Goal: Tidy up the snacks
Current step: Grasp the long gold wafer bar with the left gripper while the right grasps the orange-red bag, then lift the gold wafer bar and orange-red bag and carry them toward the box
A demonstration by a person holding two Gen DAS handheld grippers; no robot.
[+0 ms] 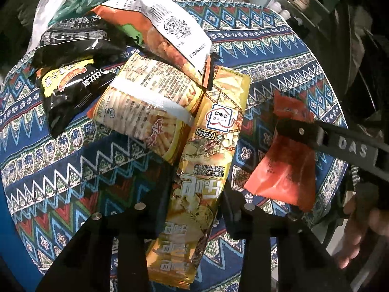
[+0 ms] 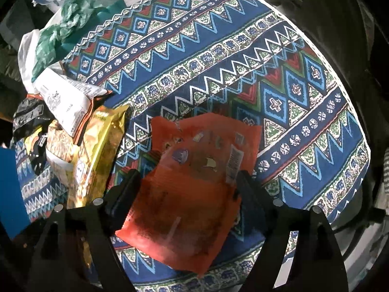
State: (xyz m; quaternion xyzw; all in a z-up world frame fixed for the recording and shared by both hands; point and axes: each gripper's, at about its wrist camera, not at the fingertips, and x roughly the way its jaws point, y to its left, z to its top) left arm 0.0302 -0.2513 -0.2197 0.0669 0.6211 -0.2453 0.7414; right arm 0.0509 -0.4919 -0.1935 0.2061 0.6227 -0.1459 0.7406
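Observation:
My left gripper [image 1: 194, 187] straddles a long gold snack bag [image 1: 206, 160] lying on the patterned tablecloth [image 1: 73, 170]; its fingers sit either side of the bag, whether they press it I cannot tell. Beside it lie a yellow fries bag [image 1: 150, 107], an orange-and-white bag [image 1: 167, 29] and two black bags [image 1: 70, 92]. My right gripper [image 2: 187, 187] straddles a red snack bag [image 2: 189, 189], fingers at its two edges; it also shows in the left wrist view [image 1: 284, 168] with one right finger [image 1: 299, 131] across it. The gold bag also shows in the right wrist view [image 2: 99, 153].
Green and white plastic bags [image 2: 60, 24] lie at the table's far left corner. The round table's edge [image 2: 352, 112] curves along the right. A shelf with jars [image 1: 299, 0] stands beyond the table. A blue object [image 2: 9, 182] is at the left.

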